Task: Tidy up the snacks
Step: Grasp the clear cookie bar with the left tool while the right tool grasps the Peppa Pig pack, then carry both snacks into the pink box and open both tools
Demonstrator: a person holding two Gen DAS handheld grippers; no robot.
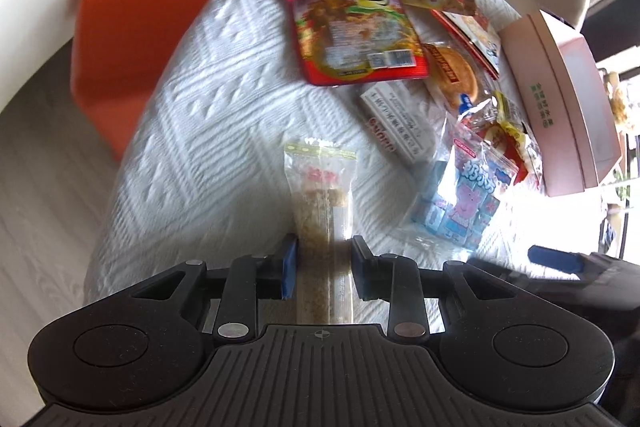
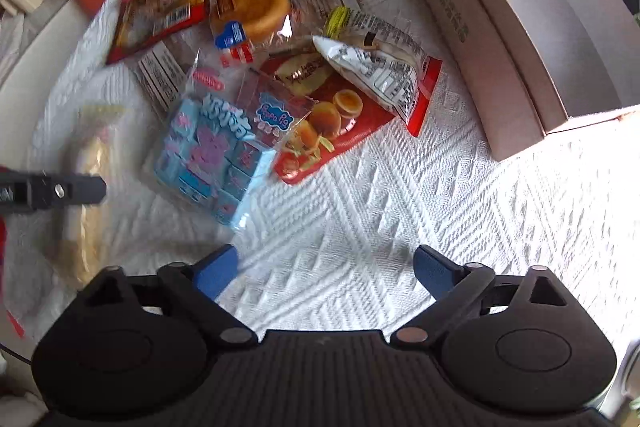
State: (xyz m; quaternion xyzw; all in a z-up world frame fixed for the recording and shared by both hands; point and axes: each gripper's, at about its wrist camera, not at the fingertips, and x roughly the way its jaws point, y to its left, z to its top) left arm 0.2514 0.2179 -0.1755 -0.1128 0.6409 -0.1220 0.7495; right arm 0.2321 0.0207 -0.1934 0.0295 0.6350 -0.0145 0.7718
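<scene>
With the left gripper point(image 1: 324, 267) clenched on a clear-wrapped cereal bar point(image 1: 322, 195) left of the snack pile, and the right gripper point(image 2: 324, 273) released, carrying it to the pink box point(image 2: 500, 39) looks next.

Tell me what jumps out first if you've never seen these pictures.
A bright heap of snack packets sprawls across the white textured cloth, beside an open pink box. The left gripper is closed on a long clear-wrapped bar, while the right gripper hangs open.
</scene>
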